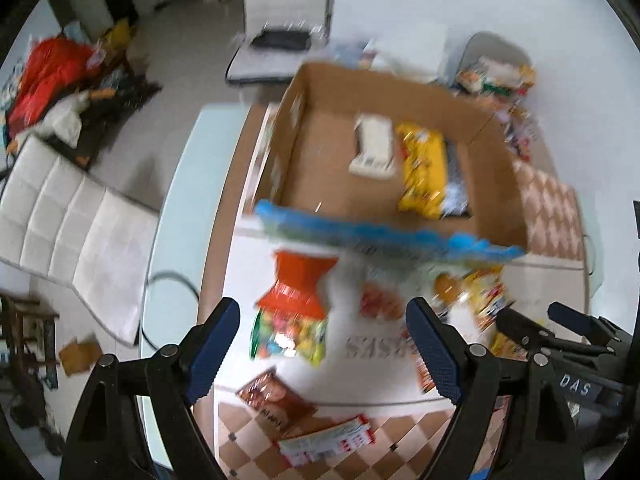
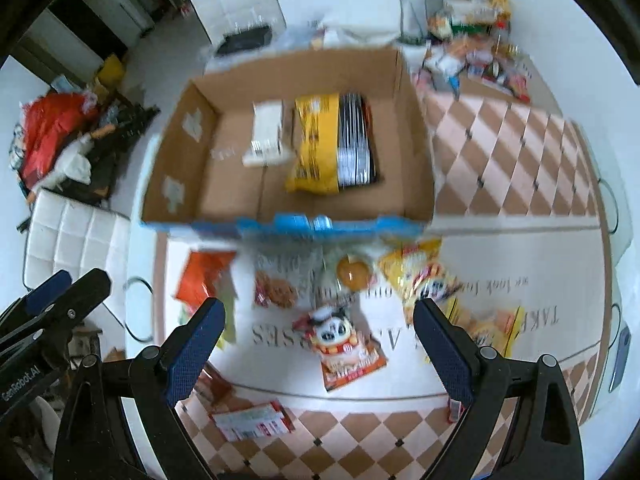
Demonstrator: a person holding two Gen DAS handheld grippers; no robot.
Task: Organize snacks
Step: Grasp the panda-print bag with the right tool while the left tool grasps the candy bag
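Evidently between picks, both the left gripper [image 1: 324, 352] and right gripper [image 2: 320, 344] hang with jaws apart and empty over loose snack packets [image 2: 352, 356]; the cardboard box [image 2: 224, 184] at twelve o'clock collects them.

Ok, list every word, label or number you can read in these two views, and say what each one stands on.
"DAS": label on the right hand-held gripper.
"GenRobot.AI": body of the left hand-held gripper.
"TAKE": cloth, printed upside down; its other words are cut off or blurred.
Snack packets, including the panda packet and the red-and-white packet: print too blurred to read.
Cardboard box: stickers unreadable.
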